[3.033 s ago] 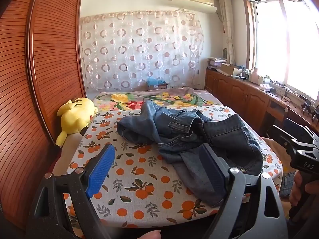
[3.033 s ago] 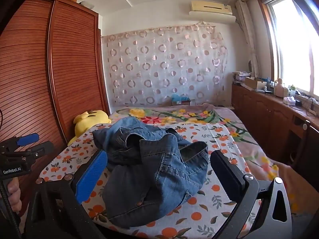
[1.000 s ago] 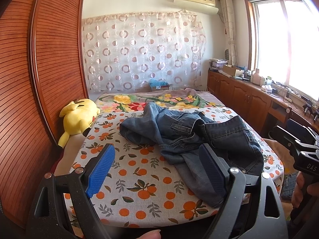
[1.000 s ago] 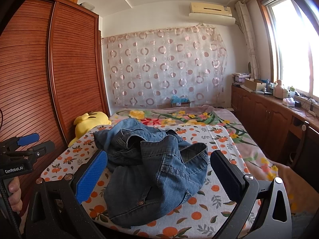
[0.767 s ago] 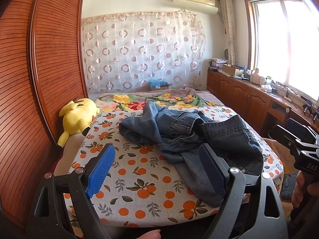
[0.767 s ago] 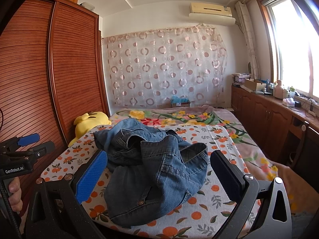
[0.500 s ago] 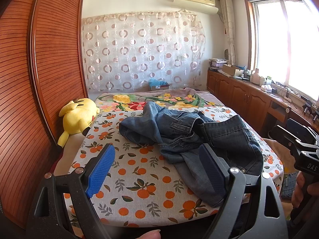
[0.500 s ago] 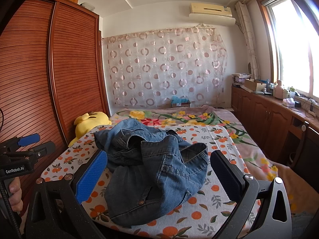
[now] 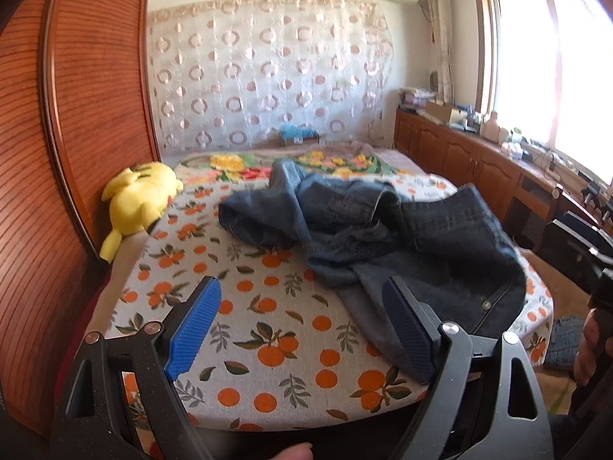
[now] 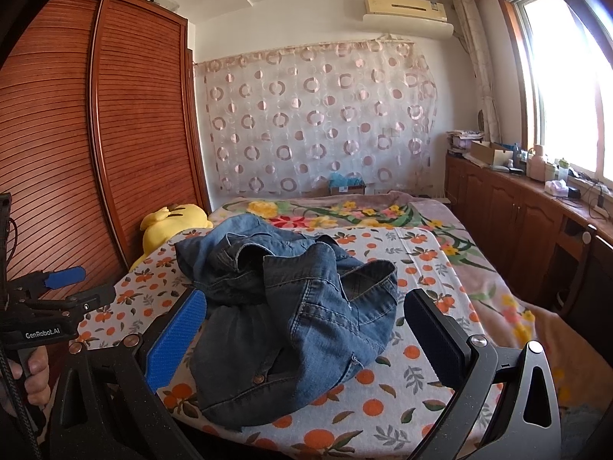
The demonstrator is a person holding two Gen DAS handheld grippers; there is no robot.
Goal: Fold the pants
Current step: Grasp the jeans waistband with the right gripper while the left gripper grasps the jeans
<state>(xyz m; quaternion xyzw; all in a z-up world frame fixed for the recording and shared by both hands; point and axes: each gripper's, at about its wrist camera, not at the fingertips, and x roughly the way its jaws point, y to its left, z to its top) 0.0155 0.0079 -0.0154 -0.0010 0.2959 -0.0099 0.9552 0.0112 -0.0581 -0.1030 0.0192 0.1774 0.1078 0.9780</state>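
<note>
Left wrist view: left gripper (image 9: pixel 302 322) and right gripper (image 10: pixel 306 329) hover spread wide above crumpled pants (image 10: pixel 291 306).

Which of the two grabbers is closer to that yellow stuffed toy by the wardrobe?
Left. The left gripper hovers open over the bed's near left part, on the yellow plush toy's side. The right gripper sits further right, open around the crumpled jeans.
</note>
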